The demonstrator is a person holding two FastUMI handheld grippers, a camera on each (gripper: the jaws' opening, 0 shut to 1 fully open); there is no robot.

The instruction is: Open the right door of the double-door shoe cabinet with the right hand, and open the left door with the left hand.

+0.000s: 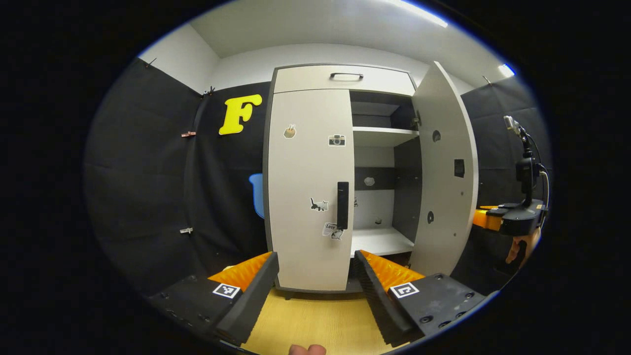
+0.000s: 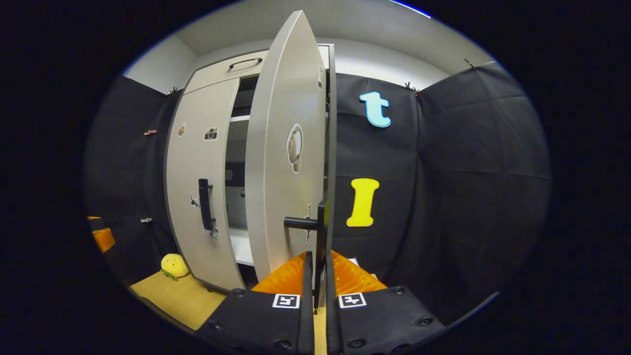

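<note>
Already swung wide: right door (image 2: 276, 162), right gripper (image 2: 319, 276) clamped narrow on its handle (image 2: 321, 231). Left gripper (image 1: 315, 276) spread wide, aimed at left door handle (image 1: 342, 205), apart, pull pending.

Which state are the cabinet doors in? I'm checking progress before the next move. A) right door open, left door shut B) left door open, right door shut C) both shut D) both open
A: the right door stands swung out, baring the shelves, while the left door lies flush shut with its handle untouched ahead of the open left tongs.
</note>
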